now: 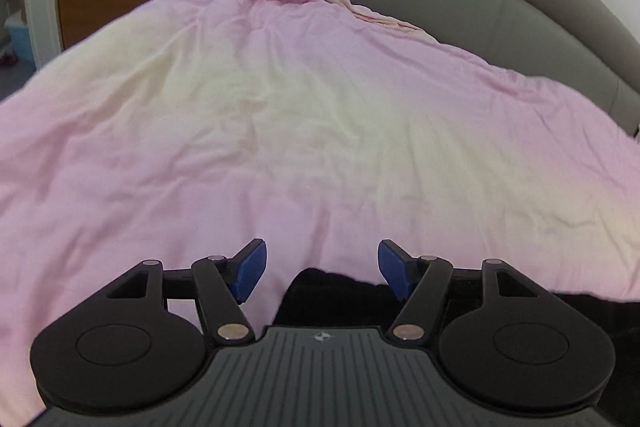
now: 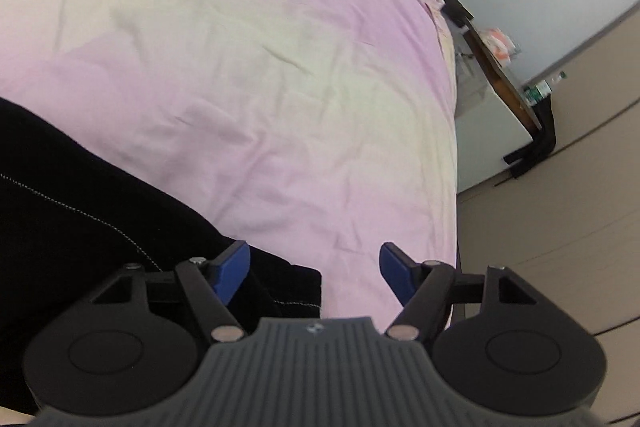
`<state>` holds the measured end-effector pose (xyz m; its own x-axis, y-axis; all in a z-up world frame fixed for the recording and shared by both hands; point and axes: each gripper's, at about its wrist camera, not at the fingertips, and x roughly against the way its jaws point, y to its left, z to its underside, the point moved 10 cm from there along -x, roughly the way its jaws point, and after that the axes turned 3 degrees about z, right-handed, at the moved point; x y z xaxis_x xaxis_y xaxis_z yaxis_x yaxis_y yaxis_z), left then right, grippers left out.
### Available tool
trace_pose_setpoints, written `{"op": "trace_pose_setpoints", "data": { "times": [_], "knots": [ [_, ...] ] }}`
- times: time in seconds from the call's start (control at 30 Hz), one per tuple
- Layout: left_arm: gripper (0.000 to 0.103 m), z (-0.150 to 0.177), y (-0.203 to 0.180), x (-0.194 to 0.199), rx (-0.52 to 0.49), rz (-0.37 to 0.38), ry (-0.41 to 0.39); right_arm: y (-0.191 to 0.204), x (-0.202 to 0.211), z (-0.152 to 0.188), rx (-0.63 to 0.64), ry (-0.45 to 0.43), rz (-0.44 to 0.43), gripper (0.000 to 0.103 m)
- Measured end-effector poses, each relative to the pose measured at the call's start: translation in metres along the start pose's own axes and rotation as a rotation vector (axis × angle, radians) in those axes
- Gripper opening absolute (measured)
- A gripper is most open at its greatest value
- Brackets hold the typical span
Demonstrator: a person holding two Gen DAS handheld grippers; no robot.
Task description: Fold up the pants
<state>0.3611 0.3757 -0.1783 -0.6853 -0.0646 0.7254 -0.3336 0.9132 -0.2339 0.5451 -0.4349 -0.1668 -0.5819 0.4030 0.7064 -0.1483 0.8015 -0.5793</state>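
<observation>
I have both tools spread wide, nothing pinched. The left gripper [image 1: 320,269] hovers over a dark edge of the pants [image 1: 340,291] at the lower centre of its frame. The right gripper [image 2: 314,271] sits above a hem of the pants [image 2: 92,195], which fill its lower left. My worry: closing too deep and catching the pink bedsheet [image 2: 280,67] underneath, or grabbing only one layer so the fold skews.

left gripper [image 1: 321,269]: fingers spread wide, empty | right gripper [image 2: 315,271]: fingers spread wide, empty
</observation>
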Motion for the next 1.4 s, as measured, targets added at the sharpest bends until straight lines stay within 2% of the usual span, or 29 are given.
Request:
{"op": "trace_pose_setpoints", "data": {
  "times": [0.07,0.2,0.27,0.4,0.47,0.5,0.53,0.67,0.83,0.97,1.03,1.1,1.17,1.2,1.23,1.3,1.4],
  "knots": [
    [0.086,0.01,-0.008,0.019,-0.083,-0.008,-0.016,-0.016,0.014,0.013,-0.123,0.007,-0.049,0.068],
    [0.09,0.042,-0.012,0.047,-0.176,-0.007,-0.018,-0.027,0.012,0.052,-0.421,0.059,-0.168,0.069],
    [0.09,0.058,-0.007,0.05,-0.168,-0.005,0.006,-0.018,0.002,0.079,-0.544,0.117,-0.219,0.069],
    [0.09,0.075,0.014,0.058,-0.055,-0.015,-0.004,0.009,-0.012,0.127,-0.737,0.222,-0.342,0.068],
    [0.09,0.081,0.021,0.063,-0.003,-0.002,-0.001,0.022,-0.011,0.14,-0.843,0.237,-0.439,0.045],
    [0.09,0.085,0.024,0.063,0.013,0.004,0.009,0.026,-0.01,0.143,-0.861,0.239,-0.451,0.036],
    [0.09,0.088,0.026,0.063,0.023,0.002,0.018,0.028,-0.006,0.145,-0.845,0.232,-0.434,0.028],
    [0.09,0.093,0.026,0.06,0.011,-0.009,0.033,0.023,0.023,0.129,-0.689,0.149,-0.35,0.02],
    [0.09,0.091,0.024,0.053,0.013,-0.018,0.025,0.006,0.067,0.078,-0.378,-0.061,-0.116,0.016],
    [0.09,0.092,0.021,0.048,0.026,-0.02,0.023,-0.013,0.074,0.051,-0.345,-0.155,-0.005,0.015],
    [0.09,0.094,0.021,0.047,0.031,-0.026,0.016,-0.01,0.062,0.044,-0.307,-0.155,0.023,0.015],
    [0.091,0.095,0.02,0.049,0.032,-0.032,0.006,0.003,0.041,0.044,-0.241,-0.118,0.05,0.018],
    [0.091,0.096,0.02,0.051,0.033,-0.036,0.003,0.016,0.014,0.052,-0.195,-0.03,0.076,0.03],
    [0.091,0.096,0.02,0.053,0.028,-0.04,0.003,0.021,0.002,0.061,-0.174,0.027,0.101,0.032],
    [0.091,0.096,0.02,0.056,0.021,-0.046,0.001,0.019,-0.001,0.072,-0.18,0.049,0.145,0.032],
    [0.091,0.096,0.02,0.06,0.005,-0.052,-0.001,0.011,0.011,0.074,-0.323,-0.018,0.182,0.032],
    [0.091,0.098,0.019,0.064,0.011,-0.037,-0.002,0.026,0.054,0.065,-0.477,-0.148,0.101,0.037]
  ]
}}
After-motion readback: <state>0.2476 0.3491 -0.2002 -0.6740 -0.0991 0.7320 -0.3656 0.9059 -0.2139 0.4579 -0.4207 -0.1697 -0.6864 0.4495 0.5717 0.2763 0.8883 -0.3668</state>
